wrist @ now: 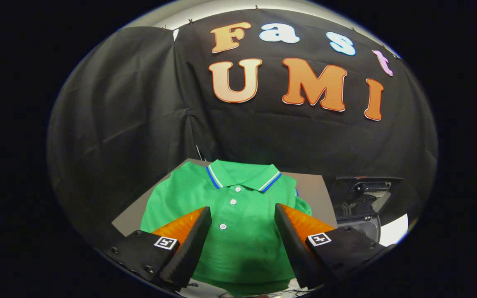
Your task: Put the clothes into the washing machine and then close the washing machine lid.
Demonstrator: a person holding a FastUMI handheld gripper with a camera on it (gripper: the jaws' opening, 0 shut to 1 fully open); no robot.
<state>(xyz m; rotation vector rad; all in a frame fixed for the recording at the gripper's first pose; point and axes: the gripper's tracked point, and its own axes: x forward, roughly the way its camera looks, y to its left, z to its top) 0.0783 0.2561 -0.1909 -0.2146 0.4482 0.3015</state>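
Gripper view: gripper [242, 215] is spread wide, fingers well apart, nothing held betw. them. Both fingers hang over a green polo shirt [238, 231]; can't tell if they touch the cloth or sit just above it. The button strip w/ three white buttons runs up the gap betw. the fingers, roughly midway.

Shirt lies flat, front up, on a grey table [311, 192]. Collar w/ blue and white trim points to the far edge of the table, just short of it. Shirt's left shoulder reaches close to the far left corner; a strip of bare table shows along the left edge, beside the left finger. On the right, more bare table from the shirt's sleeve out to the right edge, esp. near the far right corner. Shirt's hem comes to the near edge, below the fingers, and seems to droop over it a bit; hard to be sure.

Washing machine [360, 225] stands off the table's right edge, just beyond the right finger. Its lid [364, 192] is up, tilted back, dark underside facing this way; opening below it looks clear, though partly hidden by the finger. A white patch of floor shows beside it.

Black cloth wall [118, 124] hangs close behind the far edge and round the left side, so little room past the table there.
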